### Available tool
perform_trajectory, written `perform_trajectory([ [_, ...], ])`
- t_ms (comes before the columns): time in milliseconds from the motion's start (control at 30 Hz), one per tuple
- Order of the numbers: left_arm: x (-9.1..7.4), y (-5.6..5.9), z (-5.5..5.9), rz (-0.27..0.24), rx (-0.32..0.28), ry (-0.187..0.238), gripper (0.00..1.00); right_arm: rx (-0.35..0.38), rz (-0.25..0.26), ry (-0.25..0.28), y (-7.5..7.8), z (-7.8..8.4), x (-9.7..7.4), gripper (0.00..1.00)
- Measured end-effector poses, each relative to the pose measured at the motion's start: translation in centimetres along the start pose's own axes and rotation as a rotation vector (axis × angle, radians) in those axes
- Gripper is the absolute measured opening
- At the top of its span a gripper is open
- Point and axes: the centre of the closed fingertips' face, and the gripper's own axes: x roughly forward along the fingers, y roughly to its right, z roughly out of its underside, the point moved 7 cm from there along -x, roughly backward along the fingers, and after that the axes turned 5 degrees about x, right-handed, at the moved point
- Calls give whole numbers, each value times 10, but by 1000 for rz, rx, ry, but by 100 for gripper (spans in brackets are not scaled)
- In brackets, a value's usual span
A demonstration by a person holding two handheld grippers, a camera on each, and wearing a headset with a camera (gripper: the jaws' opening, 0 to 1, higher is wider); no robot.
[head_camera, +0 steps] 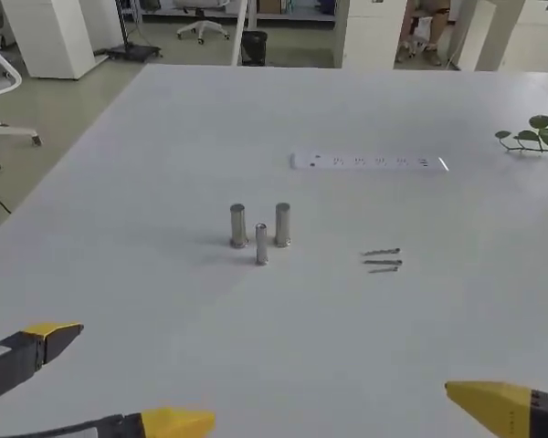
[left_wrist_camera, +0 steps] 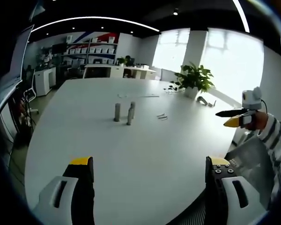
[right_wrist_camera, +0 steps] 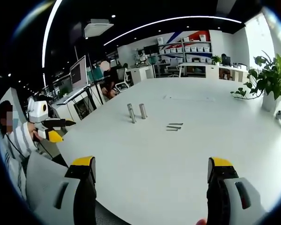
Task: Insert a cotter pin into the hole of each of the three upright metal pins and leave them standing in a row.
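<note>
White table (head_camera: 146, 164) carries the three metal pins (head_camera: 261, 244) in the head view. They stand upright near its middle in a tight triangle, the centre one nearest. To their right, well apart, three cotter pins (head_camera: 382, 260) lie flat side by side. A power strip (head_camera: 370, 162) lies farther back, and plant (head_camera: 534, 135) leaves reach in at the far right. The left gripper (head_camera: 119, 379) is at the near left, its yellow-tipped fingers spread wide over bare table. Another yellow fingertip (head_camera: 490, 401) pokes in at the near right.

From the left gripper view, the fingers (left_wrist_camera: 80, 164) stand wide apart with nothing between them. The metal pins (left_wrist_camera: 124, 112) and cotter pins (left_wrist_camera: 162, 116) sit far ahead on the table. The right gripper (left_wrist_camera: 236, 117) hangs at the right, on a striped sleeve.

From the right gripper view, its own fingers (right_wrist_camera: 220, 165) are likewise wide and hold nothing. The metal pins (right_wrist_camera: 136, 112) stand ahead, the cotter pins (right_wrist_camera: 174, 126) just right of them, and the left gripper (right_wrist_camera: 58, 129) is at the left.
</note>
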Motion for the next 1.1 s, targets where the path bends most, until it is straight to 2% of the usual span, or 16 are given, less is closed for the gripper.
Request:
perform_trajectory([
  [200, -1, 0, 1, -7, 2, -5, 99, 6, -15, -5, -1, 2, 0, 98],
  [267, -2, 1, 1, -7, -2, -2, 99, 15, -17, 1, -1, 2, 0, 94],
  [333, -2, 1, 1, -8, -4, -2, 99, 23, -23, 3, -1, 3, 1, 95],
  [633, -2, 5, 4, -18, -1, -9, 99, 8, -32, -20, -1, 6, 1, 96],
  [800, -1, 7, 5, -23, -5, 5, 99, -18, -31, -18, 0, 4, 1, 98],
  [900, 0, 7, 6, -23, -1, -5, 99, -24, -32, -12, 0, 3, 1, 98],
  [1000, 1, 7, 5, -24, 9, 5, 99, -60, -25, -16, -2, 1, 0, 99],
  [1100, 2, 8, 3, -20, 12, 13, 99, -33, -30, -5, -2, 0, 0, 99],
])
